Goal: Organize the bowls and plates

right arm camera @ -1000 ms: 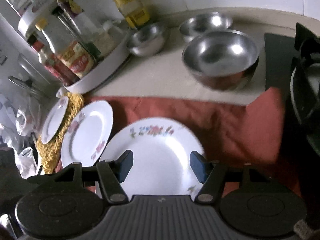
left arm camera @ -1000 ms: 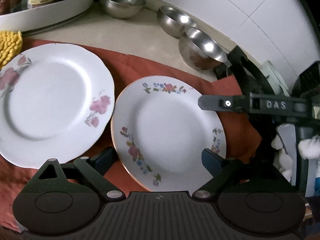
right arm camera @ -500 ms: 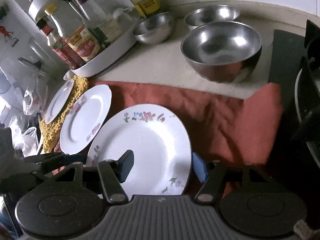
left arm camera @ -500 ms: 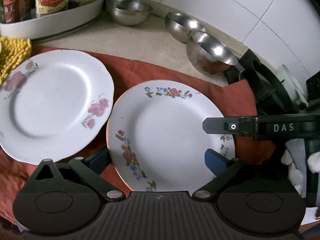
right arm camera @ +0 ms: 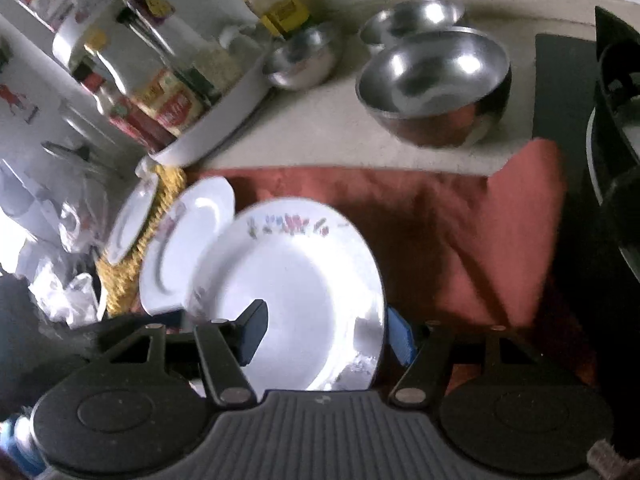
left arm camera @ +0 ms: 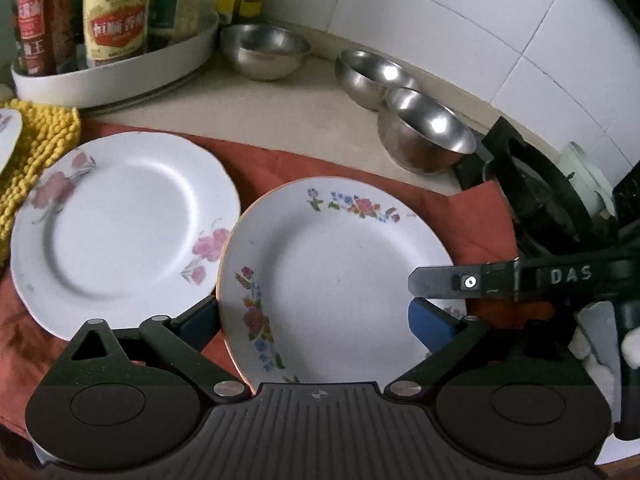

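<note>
The flowered plate (left arm camera: 340, 276) lies on the red cloth (left arm camera: 472, 220), and I use it as my mark. My left gripper (left arm camera: 314, 320) hangs over its near edge, jaws wide apart, having just opened. My right gripper (right arm camera: 324, 332) straddles its right rim, jaws half apart, not squeezing. The pink plate (left arm camera: 120, 232) sits just left. Steel bowls (left arm camera: 426, 130) stand behind.

Soft daylight is seen; glare is blown out on the floral plate (right arm camera: 296, 292), motion blur is spread around it, edges are bent beyond.
</note>
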Demonstrator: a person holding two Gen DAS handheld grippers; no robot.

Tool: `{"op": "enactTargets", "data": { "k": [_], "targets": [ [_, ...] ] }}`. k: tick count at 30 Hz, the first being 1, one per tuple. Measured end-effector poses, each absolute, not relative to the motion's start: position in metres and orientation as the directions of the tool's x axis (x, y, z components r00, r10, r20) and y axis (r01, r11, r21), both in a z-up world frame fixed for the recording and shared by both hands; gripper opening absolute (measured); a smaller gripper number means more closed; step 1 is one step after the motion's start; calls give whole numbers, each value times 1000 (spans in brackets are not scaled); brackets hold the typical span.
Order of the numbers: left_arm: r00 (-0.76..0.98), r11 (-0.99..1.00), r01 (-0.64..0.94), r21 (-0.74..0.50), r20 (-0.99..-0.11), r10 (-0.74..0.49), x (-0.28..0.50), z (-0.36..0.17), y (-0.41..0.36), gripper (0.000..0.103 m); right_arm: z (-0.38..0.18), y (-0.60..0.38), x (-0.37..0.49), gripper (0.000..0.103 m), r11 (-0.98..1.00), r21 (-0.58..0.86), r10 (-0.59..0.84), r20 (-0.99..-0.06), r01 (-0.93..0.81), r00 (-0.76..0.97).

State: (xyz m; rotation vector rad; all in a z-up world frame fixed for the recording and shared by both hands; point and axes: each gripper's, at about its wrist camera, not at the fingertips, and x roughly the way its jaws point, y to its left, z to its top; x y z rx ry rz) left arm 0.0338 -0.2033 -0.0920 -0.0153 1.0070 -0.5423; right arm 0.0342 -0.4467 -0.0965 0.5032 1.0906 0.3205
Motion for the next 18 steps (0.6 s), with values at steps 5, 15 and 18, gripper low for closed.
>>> {"op": "enactTargets", "data": {
  "k": [5, 15, 18],
  "targets": [
    [427, 877, 403, -263, -793, -434, 38, -89, -195, 100, -94, -443, 35, 60, 830, 558, 497, -739, 1, 454],
    [487, 900, 352, -258, -771, -411, 49, -75, -172, 100, -84, -421, 50, 60, 824, 566, 514, -727, -26, 455],
    [508, 908, 332, -255, -763, -400, 53, -70, -164, 100, -79, -412, 58, 60, 822, 568, 523, -720, -47, 457]
  ]
}}
